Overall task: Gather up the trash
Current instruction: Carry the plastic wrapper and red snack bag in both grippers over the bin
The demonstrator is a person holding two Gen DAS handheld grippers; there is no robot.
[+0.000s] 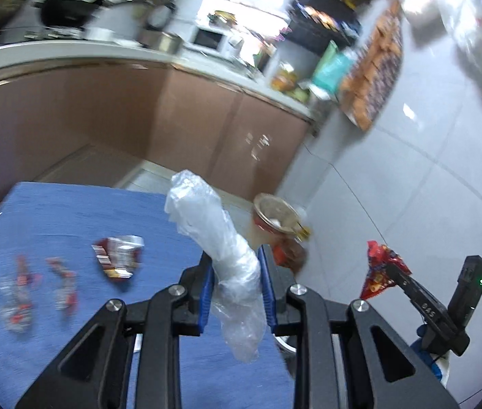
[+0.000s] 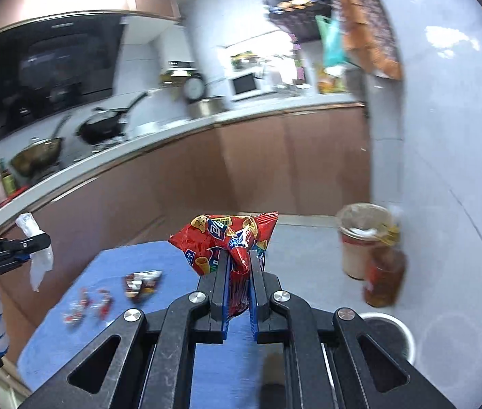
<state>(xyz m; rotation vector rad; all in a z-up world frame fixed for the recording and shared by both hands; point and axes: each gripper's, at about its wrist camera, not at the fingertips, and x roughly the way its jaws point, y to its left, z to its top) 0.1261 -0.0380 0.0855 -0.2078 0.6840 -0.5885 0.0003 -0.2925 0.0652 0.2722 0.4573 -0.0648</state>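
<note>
Three wrappers [image 1: 70,281] on blue table [image 1: 70,211]; left gripper [image 1: 235,266] pinching clear plastic bag [image 1: 220,238], right gripper [image 2: 239,266] clamping red snack bag [image 2: 227,235].

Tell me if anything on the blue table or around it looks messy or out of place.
Yes. A torn silver-and-red wrapper and two small crumpled candy wrappers lie loose on the blue tablecloth. Past the table's edge, the trash bin on the floor looks nearly full, with a brownish bag against its side.

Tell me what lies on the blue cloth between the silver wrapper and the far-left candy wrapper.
One small candy wrapper lies between the silver wrapper and the far-left candy wrapper, seen in the left wrist view.
</note>
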